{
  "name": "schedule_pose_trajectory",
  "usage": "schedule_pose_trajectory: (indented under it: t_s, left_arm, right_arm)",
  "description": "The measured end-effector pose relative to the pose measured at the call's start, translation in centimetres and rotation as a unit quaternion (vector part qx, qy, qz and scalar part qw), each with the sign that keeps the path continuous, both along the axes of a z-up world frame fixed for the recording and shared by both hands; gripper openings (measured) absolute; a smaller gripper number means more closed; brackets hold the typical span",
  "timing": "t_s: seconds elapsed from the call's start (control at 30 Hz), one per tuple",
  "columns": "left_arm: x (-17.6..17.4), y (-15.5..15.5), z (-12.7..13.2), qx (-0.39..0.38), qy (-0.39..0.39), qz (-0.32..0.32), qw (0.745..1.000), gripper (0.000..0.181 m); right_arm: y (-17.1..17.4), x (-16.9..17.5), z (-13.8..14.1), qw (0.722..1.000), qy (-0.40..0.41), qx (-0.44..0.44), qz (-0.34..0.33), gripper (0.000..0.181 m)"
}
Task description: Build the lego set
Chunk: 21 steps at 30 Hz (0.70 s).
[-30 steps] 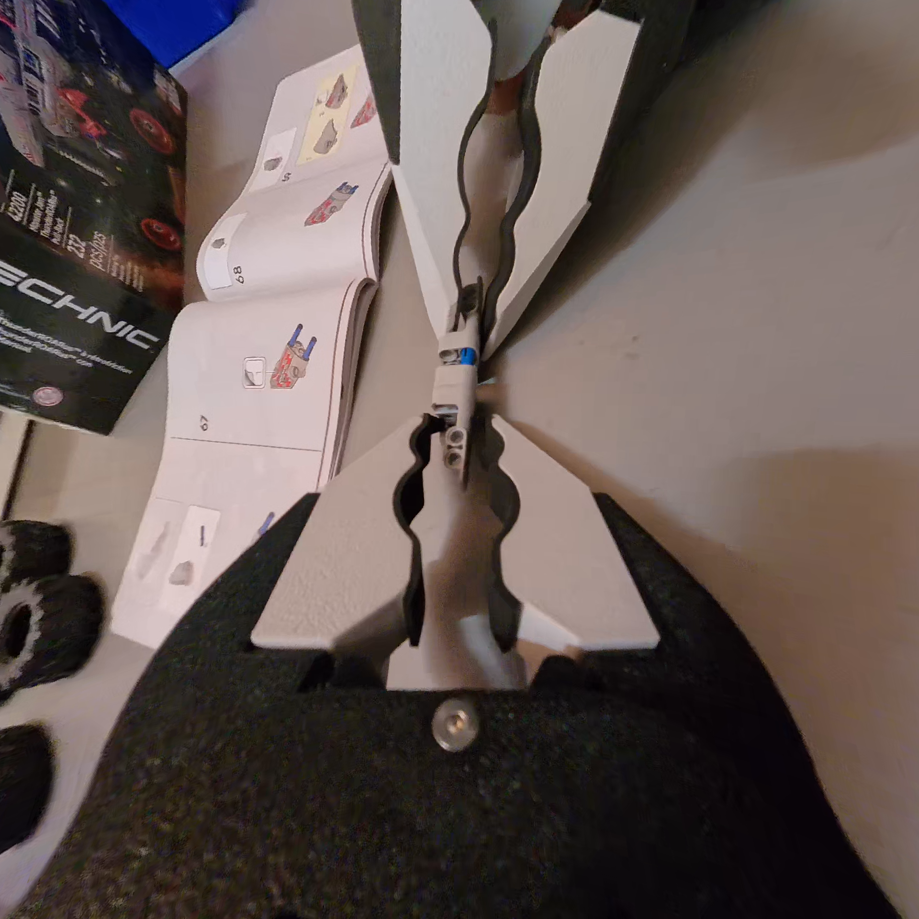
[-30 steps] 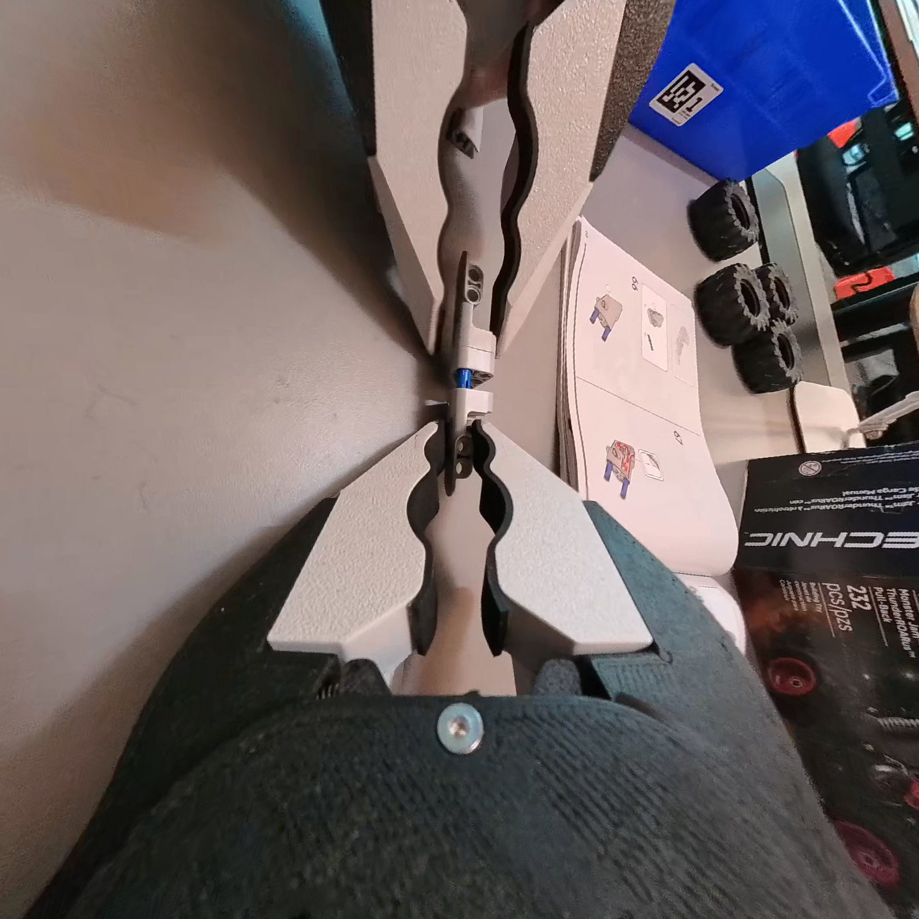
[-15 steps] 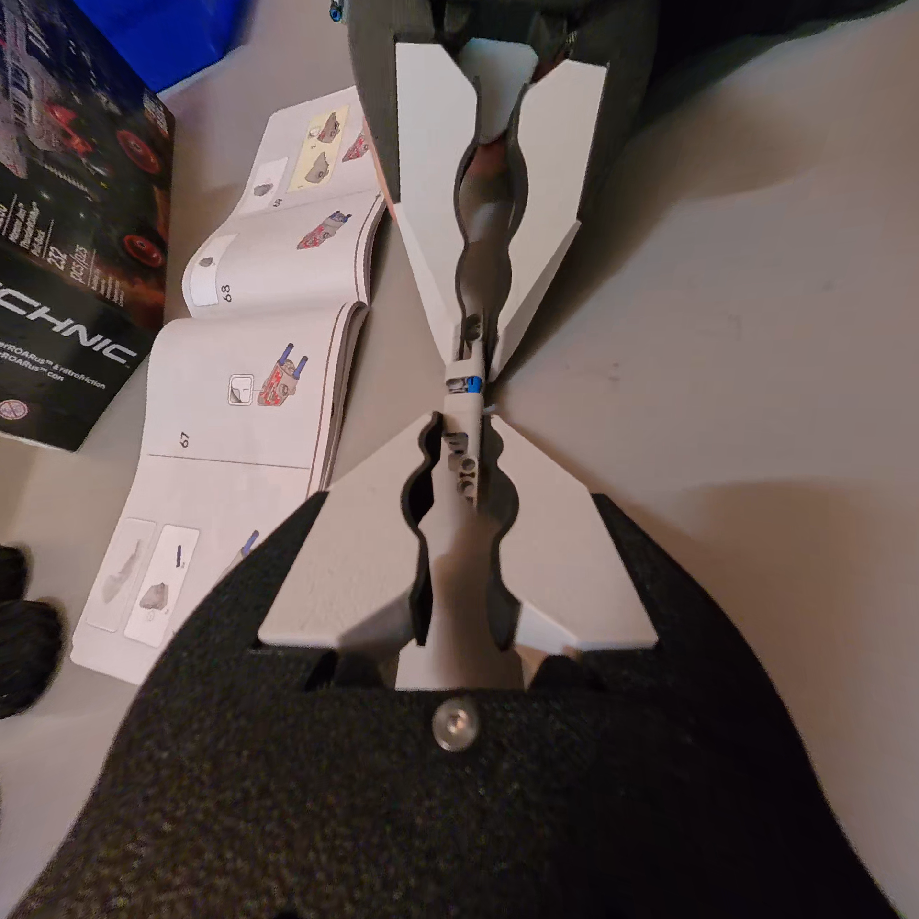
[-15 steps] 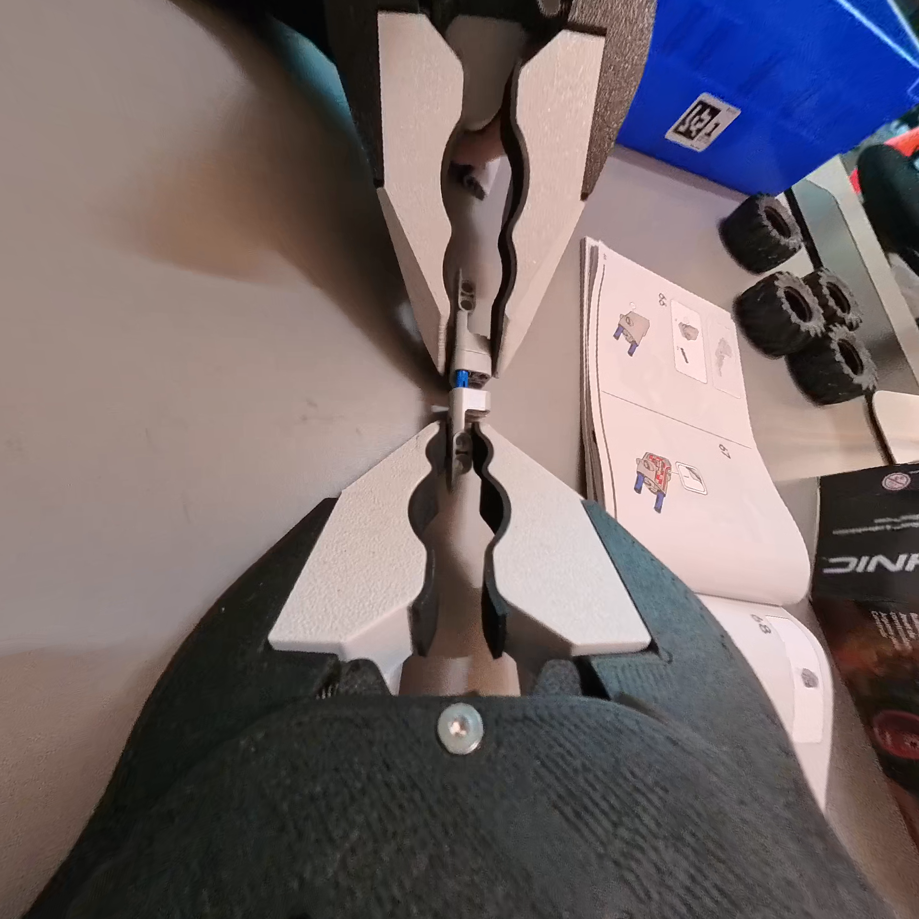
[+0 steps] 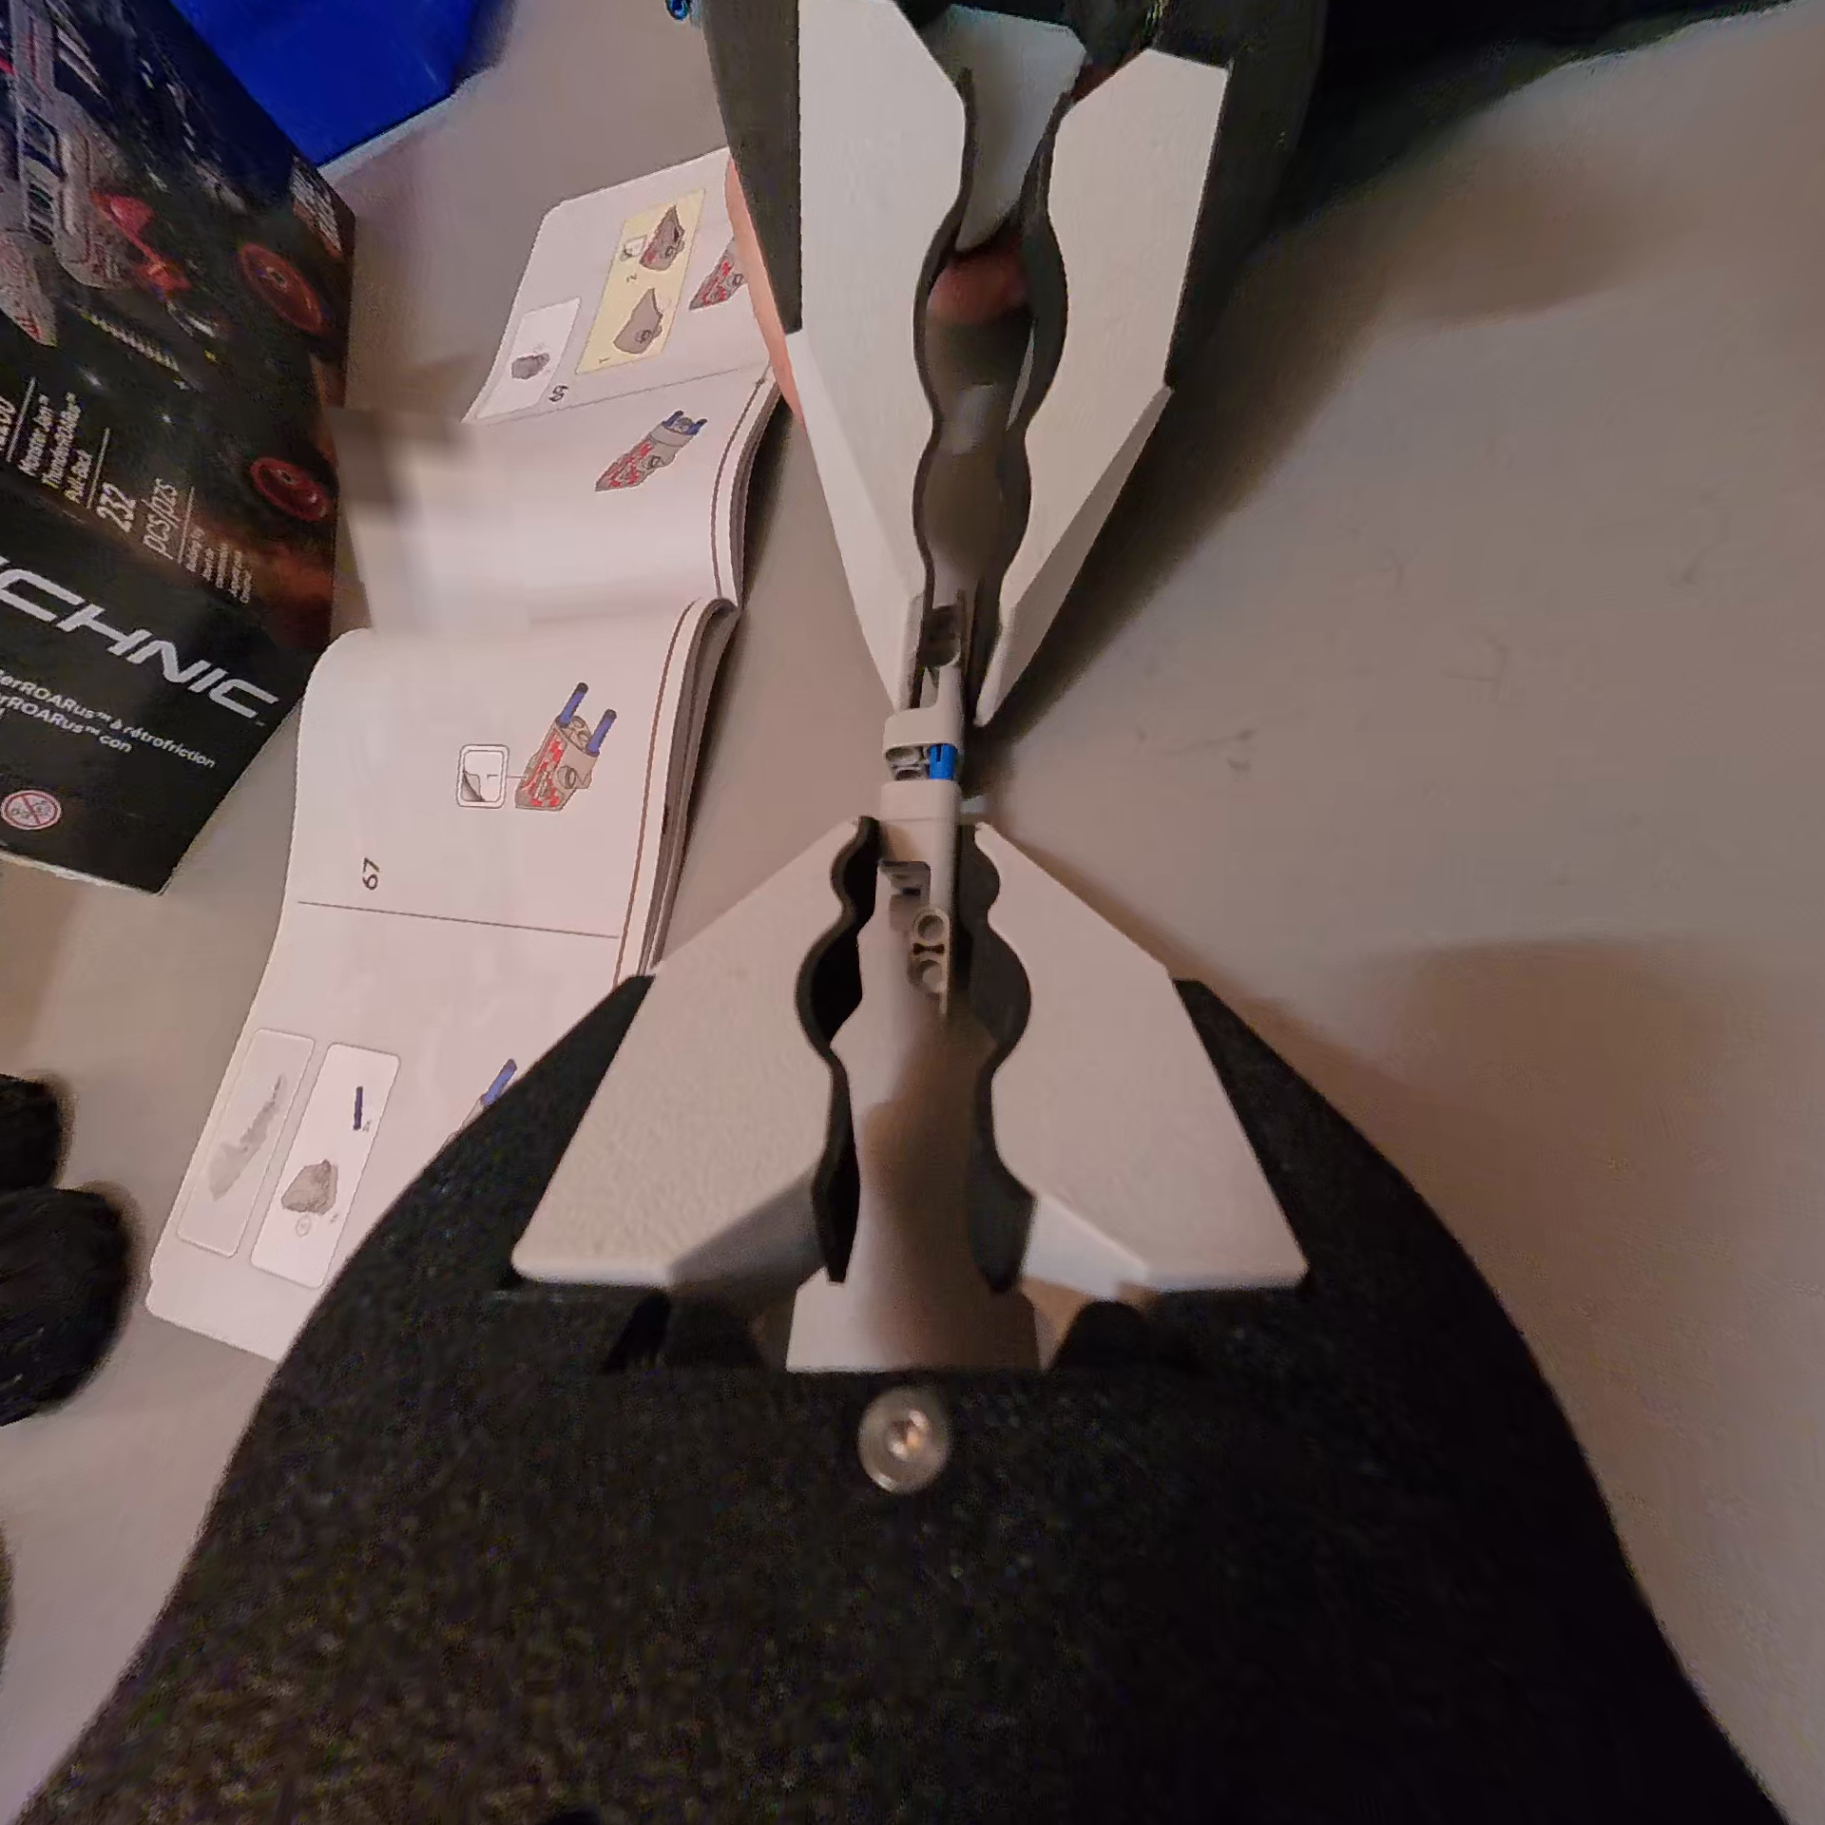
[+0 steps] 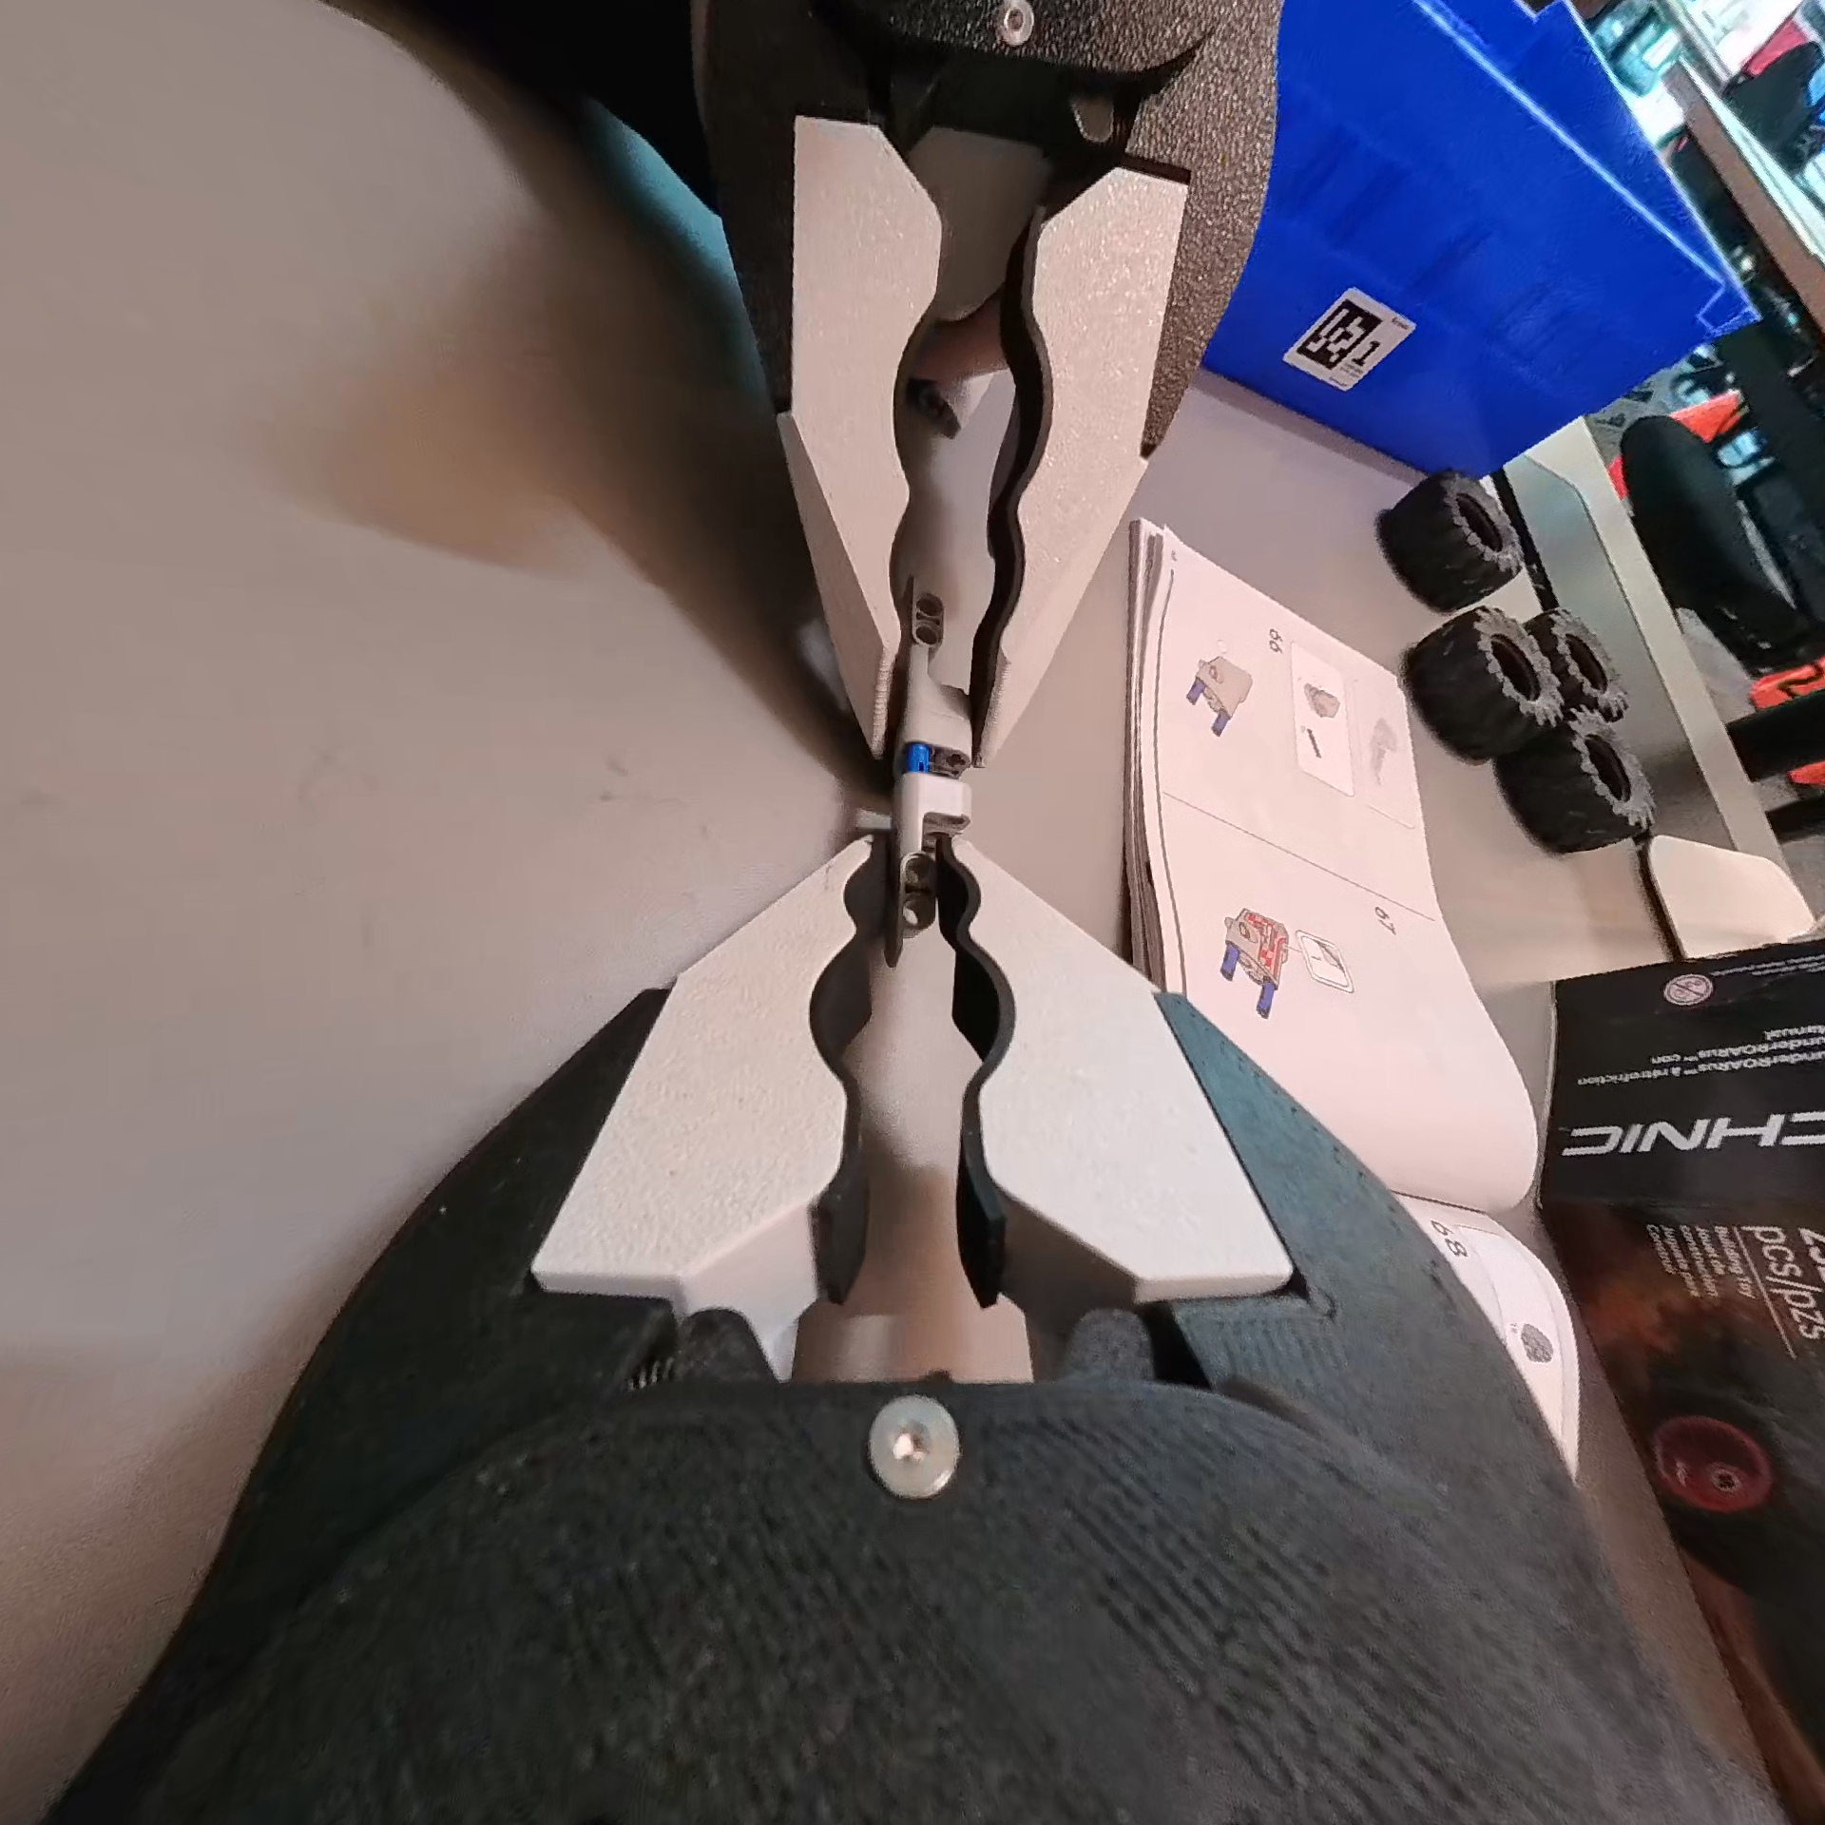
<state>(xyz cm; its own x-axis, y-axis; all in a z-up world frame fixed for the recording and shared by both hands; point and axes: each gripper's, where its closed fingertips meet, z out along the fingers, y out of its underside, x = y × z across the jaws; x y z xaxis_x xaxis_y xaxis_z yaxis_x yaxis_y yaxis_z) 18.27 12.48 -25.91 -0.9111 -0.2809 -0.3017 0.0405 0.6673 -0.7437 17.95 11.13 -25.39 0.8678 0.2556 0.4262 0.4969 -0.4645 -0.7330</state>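
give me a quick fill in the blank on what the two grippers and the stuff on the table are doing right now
1. The left gripper and the right gripper each hold a grey piece, tip to ____.
2. Between the two grey pieces sits a small ____ pin.
3. The instruction booklet lies ____ on the table.
4. The black tyres lie beside a ____ bin.

Missing words: tip; blue; open; blue

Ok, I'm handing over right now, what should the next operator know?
Left claw: shut on first grey beam.
Right claw: shut on second grey beam.
Both beams are held tip to tip above the table, with the blue pin showing between them.
Done: beams lined up, pin apparently partly in.
Left: press until flush, then check the open booklet. Black tyres lie beyond it, unused.
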Motion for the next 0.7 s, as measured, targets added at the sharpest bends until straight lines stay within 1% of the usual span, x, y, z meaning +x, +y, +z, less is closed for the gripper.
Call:
schedule_pose_trajectory:
  t_s: [0.13,0.2,0.23,0.4,0.47,0.57,0.63,0.7]
  left_arm:
    - [0.0,0.0,-0.1,0.001,0.004,0.001,1.000,0.013]
    - [0.0,0.0,-0.1,0.003,0.004,0.002,1.000,0.013]
    - [0.0,0.0,-0.1,0.003,0.004,0.002,1.000,0.013]
    - [0.1,0.1,-0.1,0.003,0.001,0.004,1.000,0.013]
    - [0.1,0.1,-0.1,0.004,0.001,0.004,1.000,0.013]
    - [0.1,0.1,-0.1,0.003,0.003,0.004,1.000,0.013]
    - [0.1,0.1,-0.1,0.003,0.002,0.003,1.000,0.013]
    - [0.2,0.1,-0.1,0.004,0.000,0.004,1.000,0.013]
  right_arm:
    - [0.1,-0.1,0.1,1.000,-0.007,0.006,0.004,0.008]
    - [0.3,-0.4,0.9,0.999,-0.001,0.031,0.011,0.008]
    - [0.3,-0.6,1.0,0.999,0.006,0.031,0.014,0.000]
    - [0.2,-0.2,1.0,1.000,0.013,0.027,0.003,0.000]
    - [-0.1,0.1,1.0,1.000,0.005,0.023,-0.005,0.007]
    - [0.0,-0.2,0.4,1.000,0.007,0.007,0.001,0.009]
    - [0.1,-0.2,0.5,1.000,-0.004,0.008,0.002,0.004]
    - [0.2,-0.2,0.5,1.000,-0.001,0.010,0.000,0.003]
